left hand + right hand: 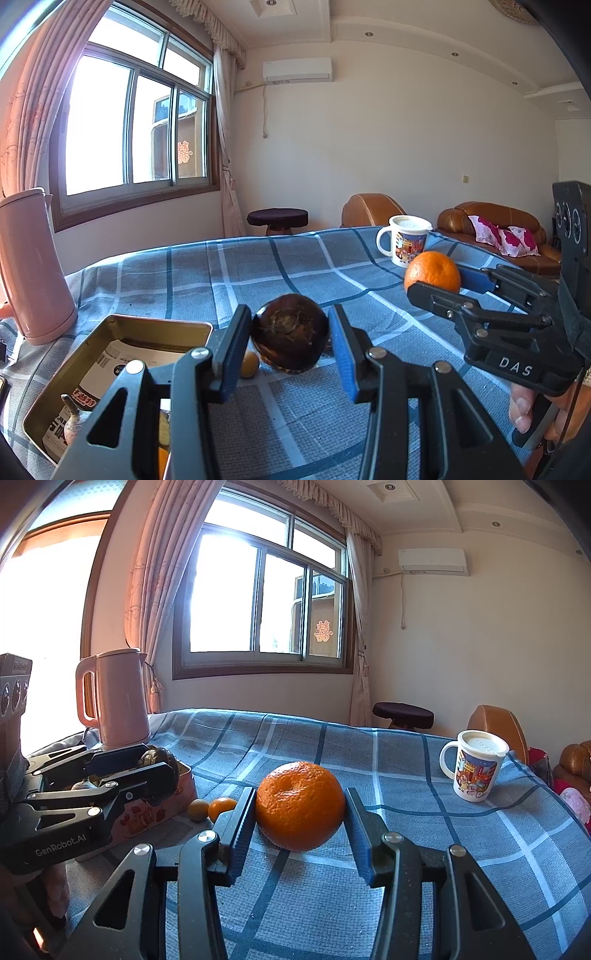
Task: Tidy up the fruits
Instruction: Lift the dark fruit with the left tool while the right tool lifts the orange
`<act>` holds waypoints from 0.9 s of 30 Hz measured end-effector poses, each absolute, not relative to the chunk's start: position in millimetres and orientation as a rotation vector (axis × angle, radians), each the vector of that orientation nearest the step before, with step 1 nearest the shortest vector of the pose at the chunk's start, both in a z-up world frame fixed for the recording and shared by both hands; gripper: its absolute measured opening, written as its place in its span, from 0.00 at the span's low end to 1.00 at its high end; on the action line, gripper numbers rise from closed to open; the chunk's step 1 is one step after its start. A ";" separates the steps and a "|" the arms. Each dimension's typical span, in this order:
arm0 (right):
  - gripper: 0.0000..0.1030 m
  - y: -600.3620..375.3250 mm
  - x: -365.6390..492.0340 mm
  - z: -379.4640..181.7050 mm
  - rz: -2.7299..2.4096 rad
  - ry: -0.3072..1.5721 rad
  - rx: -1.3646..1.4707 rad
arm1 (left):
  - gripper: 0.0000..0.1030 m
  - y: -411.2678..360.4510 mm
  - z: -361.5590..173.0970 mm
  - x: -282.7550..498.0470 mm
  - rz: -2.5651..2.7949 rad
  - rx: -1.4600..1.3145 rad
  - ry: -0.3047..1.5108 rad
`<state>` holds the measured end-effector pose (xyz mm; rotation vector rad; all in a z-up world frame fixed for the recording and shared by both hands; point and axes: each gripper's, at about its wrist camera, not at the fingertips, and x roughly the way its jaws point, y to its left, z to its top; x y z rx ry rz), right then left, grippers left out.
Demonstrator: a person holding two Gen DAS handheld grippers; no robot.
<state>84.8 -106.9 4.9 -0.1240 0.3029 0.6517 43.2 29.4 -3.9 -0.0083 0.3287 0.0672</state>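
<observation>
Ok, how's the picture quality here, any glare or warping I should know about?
Left wrist view: the window is blown out white, the tablecloth edge bows from fisheye. Right wrist view: glare washes out the far left beside the kettle; the orange stays sharp.

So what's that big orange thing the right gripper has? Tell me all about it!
It's a round orange, probably a mandarin, with bumpy, shiny peel and a small dimple on top. It looks whole and unpeeled. The right gripper is shut on it, one blue pad against each side, just above the blue checked tablecloth.
</observation>
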 end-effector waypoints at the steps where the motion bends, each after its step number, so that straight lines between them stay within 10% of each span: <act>1: 0.47 -107.6 84.0 5.2 0.654 0.297 -0.121 | 0.44 29.3 -3.7 42.5 0.069 -0.008 0.325; 27: 0.47 -94.5 78.5 6.0 0.687 0.293 -0.152 | 0.44 36.1 -3.4 32.7 0.082 -0.012 0.309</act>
